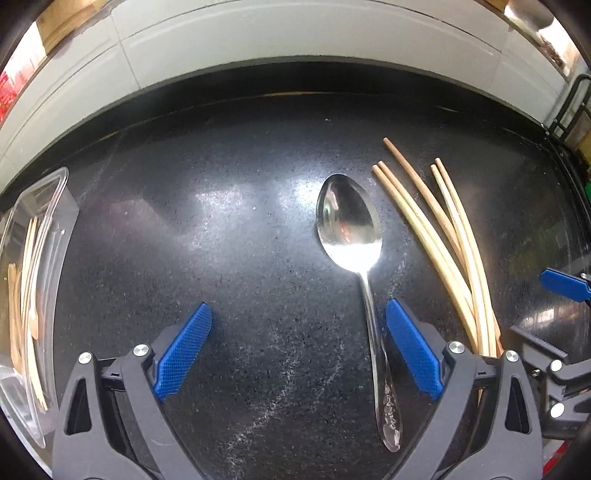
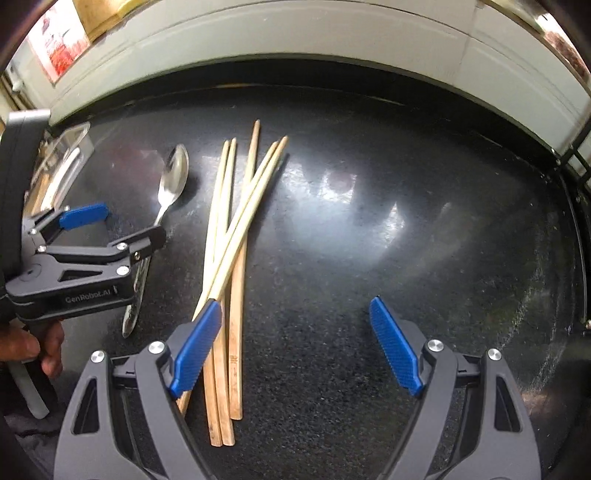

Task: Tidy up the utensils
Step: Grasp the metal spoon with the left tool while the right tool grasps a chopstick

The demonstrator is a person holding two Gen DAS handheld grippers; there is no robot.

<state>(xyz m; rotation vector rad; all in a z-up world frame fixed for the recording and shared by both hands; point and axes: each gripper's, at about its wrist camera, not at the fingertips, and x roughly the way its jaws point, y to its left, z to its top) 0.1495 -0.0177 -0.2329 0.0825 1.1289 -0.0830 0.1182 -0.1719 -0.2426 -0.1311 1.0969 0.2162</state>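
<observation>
A metal spoon lies on the black counter, bowl away from me, its handle just inside my left gripper's right finger. My left gripper is open and empty, low over the counter. Several wooden chopsticks lie fanned to the spoon's right. In the right wrist view the chopsticks lie under and beside the left finger of my right gripper, which is open and empty. The spoon and my left gripper show at the left there.
A clear plastic container holding several wooden utensils stands at the counter's left; it also shows in the right wrist view. A white tiled wall runs behind the counter. A dark rack stands at the far right.
</observation>
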